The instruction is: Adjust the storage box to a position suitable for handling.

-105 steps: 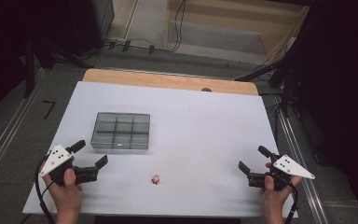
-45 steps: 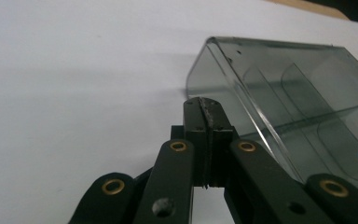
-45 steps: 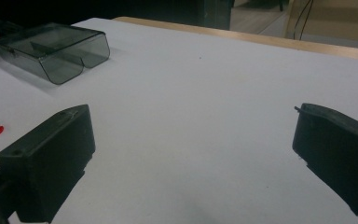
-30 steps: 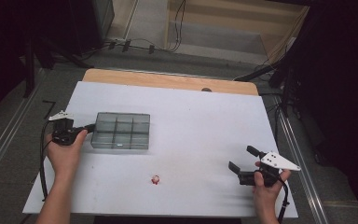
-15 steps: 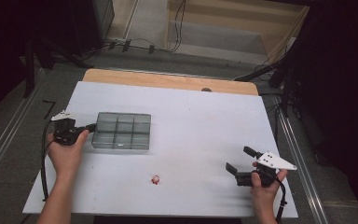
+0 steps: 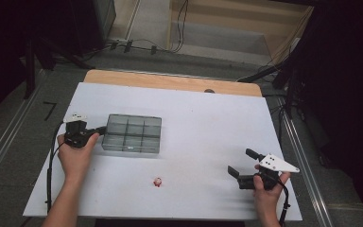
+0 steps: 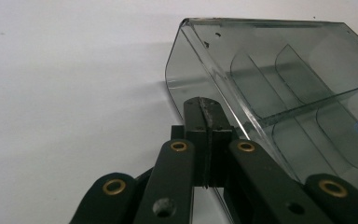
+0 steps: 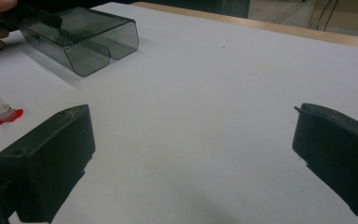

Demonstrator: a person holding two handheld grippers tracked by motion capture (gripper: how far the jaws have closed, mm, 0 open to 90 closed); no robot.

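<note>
Right gripper point(image 6: 242, 167): near edge of the table, in the person's right hand; its fingers point(image 8: 51, 156) stand wide apart with nothing between them, pointing across the bare surface. Compared with the earliest frame it sits a little closer in toward the middle of the near edge.

Small red-and-clear piece point(image 6: 157, 181): lies alone on the white table point(image 6: 208, 123), between the two hands, apart from both grippers; same spot as in the earlier frames.

Left gripper point(image 6: 97, 130): fingers point(image 7: 204, 122) clenched together at the left end wall of the box; the left gripper view shows them pressed flat to each other right at the wall's lower edge, and it cannot be told whether any plastic is pinched between them. In the earliest frame this hand rested at the near left edge with fingers apart; a second ago it was already at the box.

Smoky transparent plastic organiser box with divided compartments point(image 6: 131, 133): left-centre of the table, lying flat, empty, its left end touching the left gripper. Position unchanged across the frames.

Handling judgement: the box looks light, rigid and slick, likely to slide on the smooth table if nudged. A thin wall or rim, pinched from above, seems the best hold; hard squeezing could crack it.

Far edge: wooden strip point(image 6: 170, 81) beyond the white surface.
</note>
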